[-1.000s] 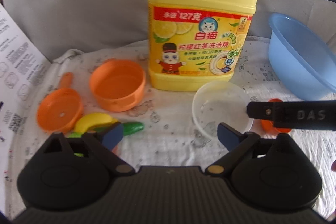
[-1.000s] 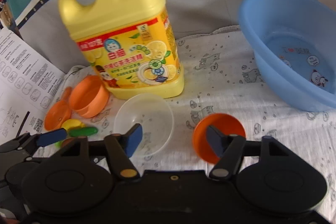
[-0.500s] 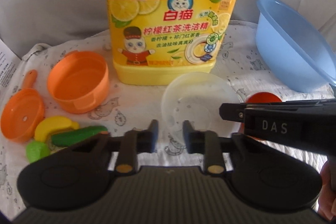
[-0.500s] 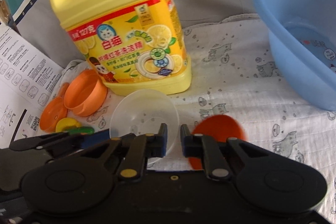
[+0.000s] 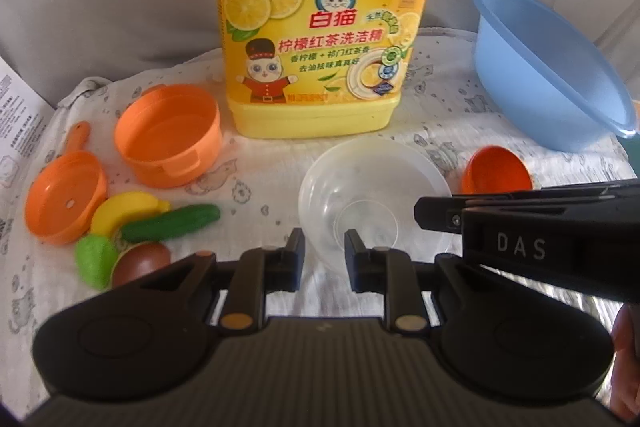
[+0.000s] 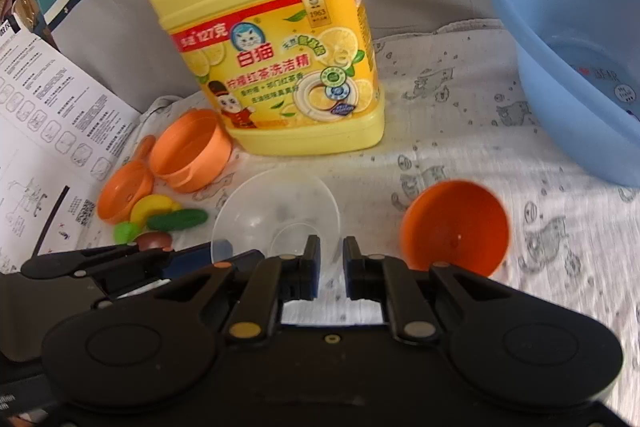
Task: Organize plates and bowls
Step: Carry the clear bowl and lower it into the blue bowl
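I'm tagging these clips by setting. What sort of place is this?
Probably a home dishwashing setup staged on a cloth-covered surface: a big dish soap jug, a blue wash basin, and toy cookware like the orange pot.
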The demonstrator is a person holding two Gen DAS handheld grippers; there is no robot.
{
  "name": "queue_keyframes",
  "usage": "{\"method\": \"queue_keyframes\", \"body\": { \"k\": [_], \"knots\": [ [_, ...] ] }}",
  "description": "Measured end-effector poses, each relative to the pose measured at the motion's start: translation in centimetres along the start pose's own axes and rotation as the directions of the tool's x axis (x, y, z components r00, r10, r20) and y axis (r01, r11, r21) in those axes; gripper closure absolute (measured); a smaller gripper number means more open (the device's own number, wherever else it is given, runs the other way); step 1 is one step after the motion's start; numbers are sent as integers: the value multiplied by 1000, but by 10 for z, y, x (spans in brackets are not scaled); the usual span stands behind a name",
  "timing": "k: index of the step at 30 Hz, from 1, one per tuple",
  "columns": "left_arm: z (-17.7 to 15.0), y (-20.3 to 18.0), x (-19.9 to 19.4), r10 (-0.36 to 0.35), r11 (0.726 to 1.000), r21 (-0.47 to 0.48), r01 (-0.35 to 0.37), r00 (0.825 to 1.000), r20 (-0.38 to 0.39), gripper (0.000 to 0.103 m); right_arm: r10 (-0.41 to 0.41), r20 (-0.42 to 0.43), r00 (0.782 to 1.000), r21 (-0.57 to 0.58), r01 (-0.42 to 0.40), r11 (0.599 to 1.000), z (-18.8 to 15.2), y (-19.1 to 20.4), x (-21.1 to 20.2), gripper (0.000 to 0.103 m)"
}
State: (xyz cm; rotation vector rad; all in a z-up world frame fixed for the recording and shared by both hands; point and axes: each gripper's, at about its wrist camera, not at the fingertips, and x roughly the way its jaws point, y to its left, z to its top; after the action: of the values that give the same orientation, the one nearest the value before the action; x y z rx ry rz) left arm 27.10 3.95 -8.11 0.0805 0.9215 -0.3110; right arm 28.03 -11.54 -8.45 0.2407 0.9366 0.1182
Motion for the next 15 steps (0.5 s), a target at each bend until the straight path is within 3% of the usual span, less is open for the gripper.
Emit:
{"method": "queue_keyframes", "body": {
  "k": [10, 15],
  "knots": [
    [-21, -9, -52, 1, 1000, 7, 0, 1000, -15, 82, 41, -6, 999, 29, -41, 999, -26, 9, -49, 91],
    [-41, -16, -85, -10, 1000, 5, 10, 1000, -24, 82, 73, -9, 997, 56, -73, 996, -55, 9, -85, 91]
  ]
}}
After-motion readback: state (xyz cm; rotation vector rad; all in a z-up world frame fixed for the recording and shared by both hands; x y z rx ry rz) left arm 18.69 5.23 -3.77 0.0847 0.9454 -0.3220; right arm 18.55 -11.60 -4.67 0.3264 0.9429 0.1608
